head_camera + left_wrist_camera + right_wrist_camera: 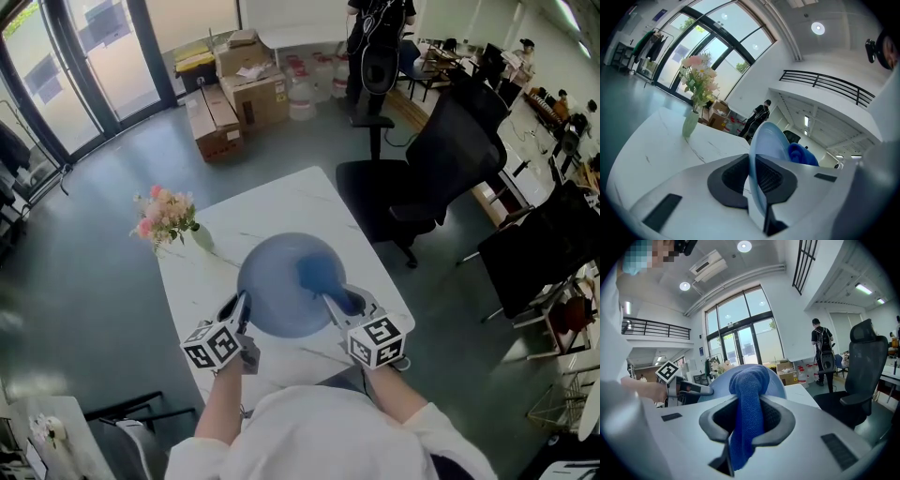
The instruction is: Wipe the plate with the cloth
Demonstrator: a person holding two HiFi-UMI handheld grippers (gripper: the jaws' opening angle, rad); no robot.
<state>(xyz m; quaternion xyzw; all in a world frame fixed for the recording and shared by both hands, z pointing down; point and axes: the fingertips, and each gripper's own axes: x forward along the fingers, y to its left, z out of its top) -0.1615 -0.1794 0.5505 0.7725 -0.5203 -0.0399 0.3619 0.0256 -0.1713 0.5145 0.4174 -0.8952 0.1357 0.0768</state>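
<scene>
The left gripper (757,180) pinches the lower-left rim of the light blue plate (281,286), which is held tilted over the white table (291,202) at centre frame. The right gripper (746,420) clamps the blue cloth (749,380), its bunched end against the plate's face. Bare tabletop runs beyond the plate, with a flower vase (169,220) at the table's left edge and a black chair (431,178) close off its right edge.

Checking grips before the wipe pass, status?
Left gripper shut on plate rim, plate held tilted. Right gripper shut on blue cloth, cloth on plate face. Flower vase apart at table corner, not in the way.
</scene>
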